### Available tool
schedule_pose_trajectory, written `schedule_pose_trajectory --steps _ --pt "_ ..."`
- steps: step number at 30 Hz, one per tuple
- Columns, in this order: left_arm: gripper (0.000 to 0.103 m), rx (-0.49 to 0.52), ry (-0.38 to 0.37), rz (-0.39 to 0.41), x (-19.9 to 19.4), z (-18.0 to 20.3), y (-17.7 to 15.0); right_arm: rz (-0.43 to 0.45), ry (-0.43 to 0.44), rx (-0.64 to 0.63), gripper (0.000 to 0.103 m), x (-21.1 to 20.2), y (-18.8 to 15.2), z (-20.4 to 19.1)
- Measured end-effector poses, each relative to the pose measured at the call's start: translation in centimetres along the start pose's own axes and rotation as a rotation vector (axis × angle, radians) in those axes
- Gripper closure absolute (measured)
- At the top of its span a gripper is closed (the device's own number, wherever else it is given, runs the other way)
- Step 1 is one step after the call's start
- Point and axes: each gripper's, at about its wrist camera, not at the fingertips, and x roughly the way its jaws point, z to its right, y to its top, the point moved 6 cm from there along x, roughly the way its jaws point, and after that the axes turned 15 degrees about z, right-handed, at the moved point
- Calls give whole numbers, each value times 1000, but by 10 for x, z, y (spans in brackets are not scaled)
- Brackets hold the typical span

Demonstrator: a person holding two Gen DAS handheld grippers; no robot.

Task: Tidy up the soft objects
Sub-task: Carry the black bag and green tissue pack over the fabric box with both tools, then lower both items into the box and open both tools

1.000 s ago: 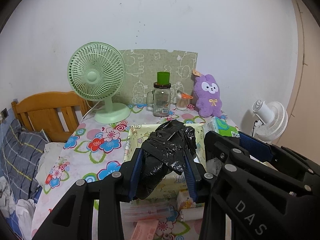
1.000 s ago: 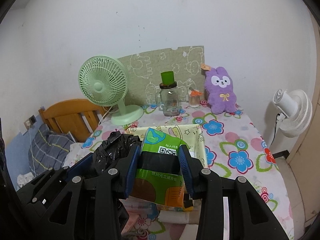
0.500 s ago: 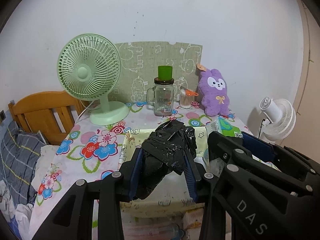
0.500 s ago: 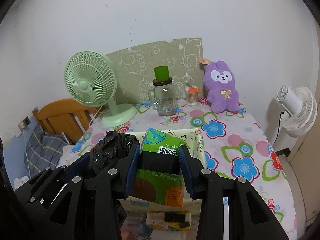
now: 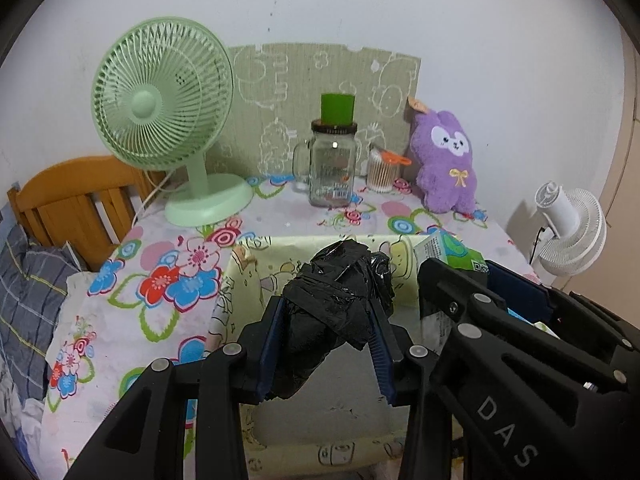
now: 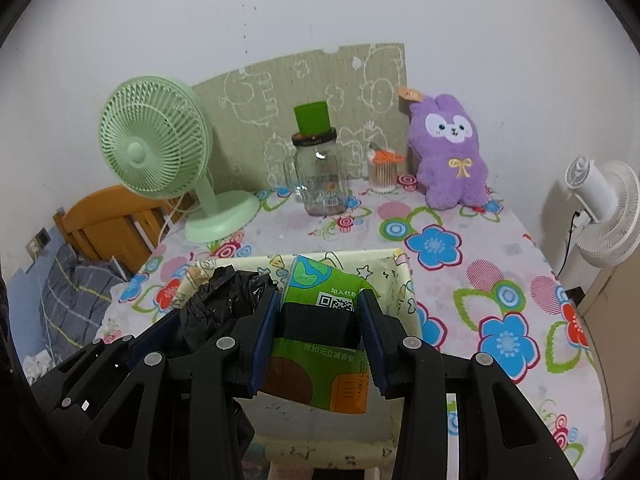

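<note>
Soft objects are held above the fabric bin (image 6: 404,280) on the tabletop (image 6: 500,264): a black plastic bag (image 5: 336,312) pinched in the left gripper (image 5: 328,344), a green tissue pack (image 6: 320,332) clamped in the right gripper (image 6: 320,340). Both should be lowered well inside the bin's walls before release, left and right kept apart, so neither load is caught on the rim.

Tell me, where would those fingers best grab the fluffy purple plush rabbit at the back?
Probably around the purple plush rabbit's narrower middle, below the yellow bow, coming from the front. It sits upright against the wall, so its back is blocked, and its sides look open. Both hands are full now: black plastic bag left, green tissue pack right.
</note>
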Motion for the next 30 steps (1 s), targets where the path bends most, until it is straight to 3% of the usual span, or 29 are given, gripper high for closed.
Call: schedule_pose_trajectory --steps 7,19,21,22,24,26,30 --pt "59 19 -37 -58 22 -2 -13 -46 -24 -7 59 20 -14 1" --pt "57 70 -43 -67 39 -6 -12 -66 -25 -2 58 35 -18 -2" --pt "43 68 -55 -71 37 -4 -13 -71 -16 0 57 35 -18 -1" --pt "42 73 -50 -77 36 -3 -13 -79 -11 -5 53 36 -18 -1" --pt "39 74 -60 -78 32 -1 -12 -72 -25 -27 43 34 -16 0" --pt "24 70 -71 -74 27 1 -10 -54 -16 -20 26 29 -13 0" --pt "10 89 -67 -37 12 5 -2 -32 -3 -27 20 19 -6 -2"
